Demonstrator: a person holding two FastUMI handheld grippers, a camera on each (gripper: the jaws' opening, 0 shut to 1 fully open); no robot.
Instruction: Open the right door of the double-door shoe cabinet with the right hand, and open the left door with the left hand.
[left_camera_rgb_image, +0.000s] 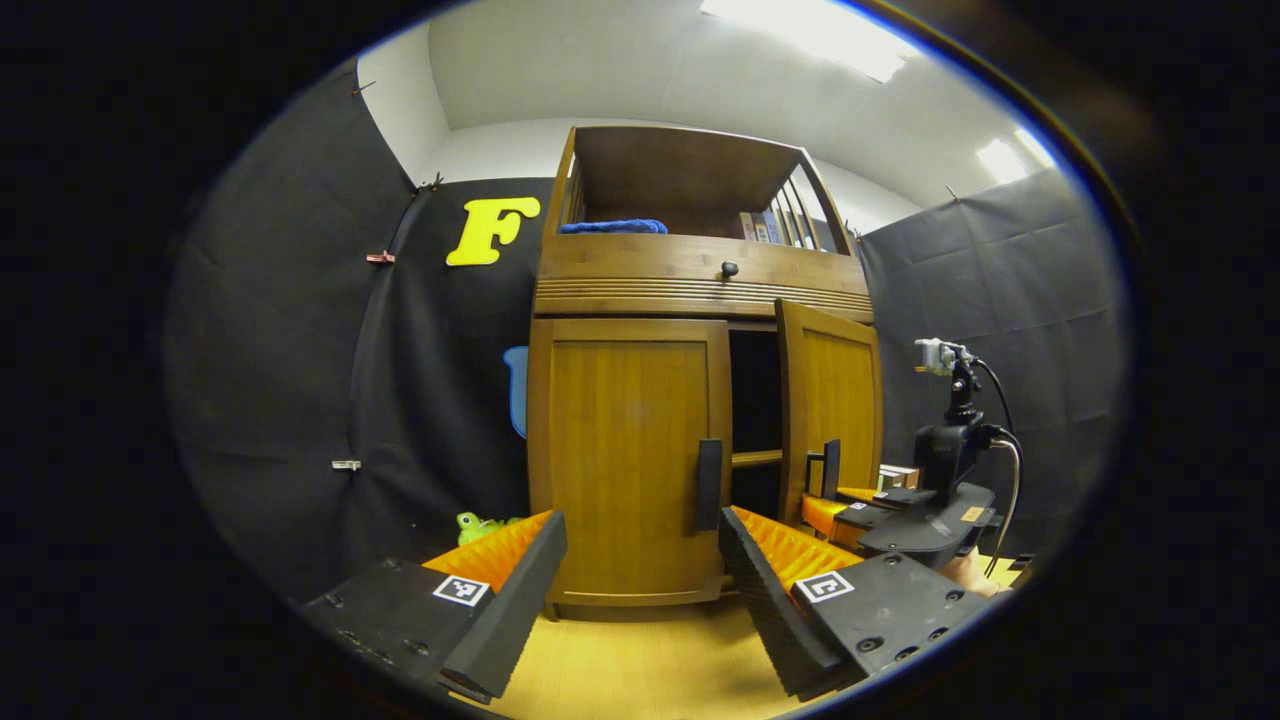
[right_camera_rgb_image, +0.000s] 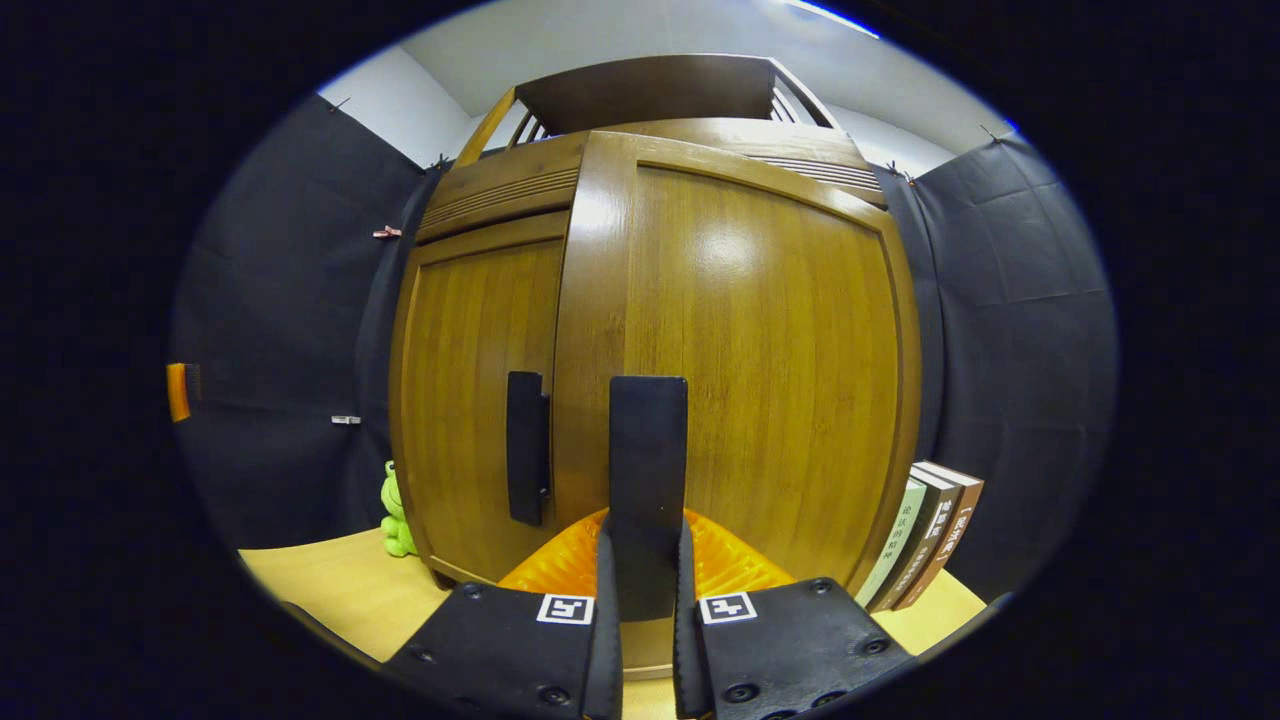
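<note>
Presently the right gripper (right_camera_rgb_image: 645, 590) is clenched on the black bar handle (right_camera_rgb_image: 648, 470) of the brown wooden right door (right_camera_rgb_image: 760, 350), swung ajar. At eleven o'clock of the spread left gripper (left_camera_rgb_image: 640, 580), the left door (left_camera_rgb_image: 625, 450) sits closed.

Shoe cabinet (right_camera_rgb_image: 760, 330): wood, glossy varnish, visible grain. Door handles (right_camera_rgb_image: 527, 447): matt black. Gripper fingers (left_camera_rgb_image: 500, 620): matt black, ribbed pads. Tabletop (left_camera_rgb_image: 640, 670): smooth pale wood. Frog toy (right_camera_rgb_image: 396, 510), 9 o'clock: soft plush.

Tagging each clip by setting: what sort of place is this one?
Likely a staged recording booth, not a real home: black cloth walls, a wooden shoe cabinet on a tabletop, and ceiling light panels.
</note>
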